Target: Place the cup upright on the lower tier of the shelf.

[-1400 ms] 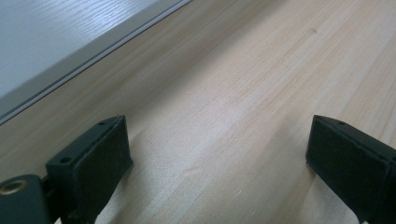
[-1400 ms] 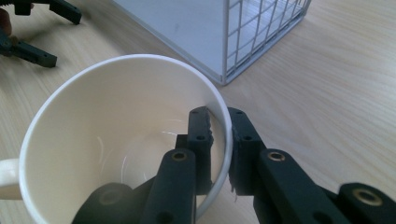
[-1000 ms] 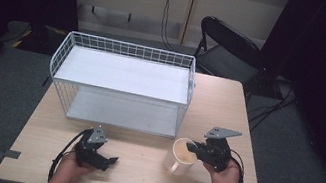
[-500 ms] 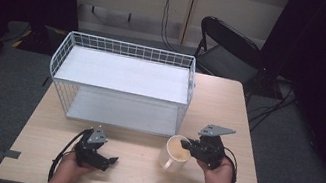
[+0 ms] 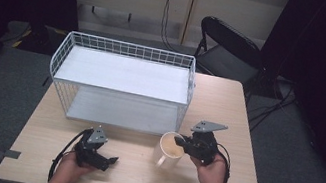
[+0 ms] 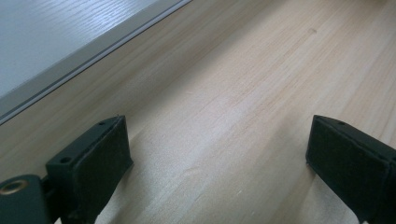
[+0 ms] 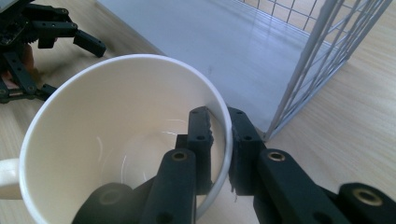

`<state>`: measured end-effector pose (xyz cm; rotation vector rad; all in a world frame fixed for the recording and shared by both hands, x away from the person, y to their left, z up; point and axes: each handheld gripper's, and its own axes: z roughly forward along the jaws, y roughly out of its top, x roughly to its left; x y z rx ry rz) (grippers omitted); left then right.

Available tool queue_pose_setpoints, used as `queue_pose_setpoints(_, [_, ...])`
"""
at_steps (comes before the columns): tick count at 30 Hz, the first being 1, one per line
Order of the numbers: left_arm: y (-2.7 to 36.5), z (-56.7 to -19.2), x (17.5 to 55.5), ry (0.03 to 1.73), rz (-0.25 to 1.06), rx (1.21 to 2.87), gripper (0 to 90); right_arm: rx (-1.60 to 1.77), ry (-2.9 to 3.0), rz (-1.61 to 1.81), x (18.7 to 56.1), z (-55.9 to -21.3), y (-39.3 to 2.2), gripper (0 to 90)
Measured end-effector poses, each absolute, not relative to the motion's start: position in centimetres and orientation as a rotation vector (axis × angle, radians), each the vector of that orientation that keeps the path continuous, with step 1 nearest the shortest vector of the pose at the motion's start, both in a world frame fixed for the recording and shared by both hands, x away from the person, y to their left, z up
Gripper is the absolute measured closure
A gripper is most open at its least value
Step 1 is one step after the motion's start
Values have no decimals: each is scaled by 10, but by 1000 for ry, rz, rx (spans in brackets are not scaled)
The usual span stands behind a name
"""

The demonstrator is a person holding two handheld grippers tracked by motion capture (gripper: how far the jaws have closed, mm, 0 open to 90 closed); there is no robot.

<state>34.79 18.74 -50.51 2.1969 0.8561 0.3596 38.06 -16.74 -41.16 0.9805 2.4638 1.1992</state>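
Pinching only the rim, the right gripper (image 7: pixel 219 154) held the mug (image 5: pixel 168 149) near the desk's front edge; it risked slipping. Left gripper (image 5: pixel 101 158) rested, jaws apart.

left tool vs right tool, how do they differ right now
The left tool has its jaws wide apart with only bare table between them; the right tool is shut on the white mug, one jaw inside the wall and one outside. The left tool lies low on the table, while the right tool carries the mug by its rim near the wire basket. Both are black and hand-held.
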Motion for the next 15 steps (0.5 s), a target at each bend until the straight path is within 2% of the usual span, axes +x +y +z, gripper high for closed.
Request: queue_pose_setpoints(15, [187,-505,348,856,359,2197,58,970,2465,1205,385,-412,-144,817])
